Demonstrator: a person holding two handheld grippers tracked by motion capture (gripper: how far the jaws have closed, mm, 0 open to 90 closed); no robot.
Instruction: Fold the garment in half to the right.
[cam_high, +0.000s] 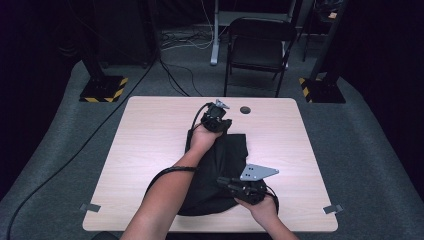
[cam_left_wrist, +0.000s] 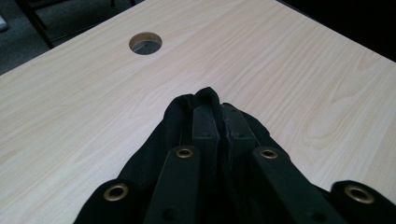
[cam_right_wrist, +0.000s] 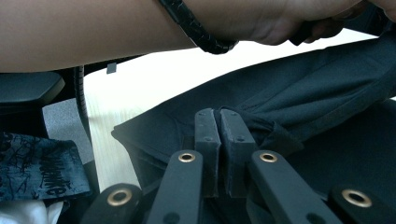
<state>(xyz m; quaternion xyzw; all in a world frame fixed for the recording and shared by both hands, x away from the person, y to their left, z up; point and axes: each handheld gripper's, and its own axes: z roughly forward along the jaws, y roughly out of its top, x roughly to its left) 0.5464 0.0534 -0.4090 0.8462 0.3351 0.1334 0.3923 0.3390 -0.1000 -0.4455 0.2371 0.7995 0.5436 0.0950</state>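
Observation:
A black garment (cam_high: 220, 170) lies folded on the light wooden table (cam_high: 150, 145), running from the middle toward the front edge. My left gripper (cam_high: 218, 123) is at the garment's far end, shut on a bunched fold of the black cloth (cam_left_wrist: 187, 112) that wraps around its jaws. My right gripper (cam_high: 227, 181) is at the garment's near right side, pointing left. Its jaws are shut on a thin fold of the dark fabric (cam_right_wrist: 289, 107). The person's left forearm (cam_right_wrist: 93, 32) crosses above the garment.
A round cable hole (cam_high: 245, 110) sits in the table behind the left gripper, also seen as a hole (cam_left_wrist: 145, 43) ahead of its jaws. A black folding chair (cam_high: 257, 45) stands behind the table. Cables trail across the grey floor (cam_high: 50, 150).

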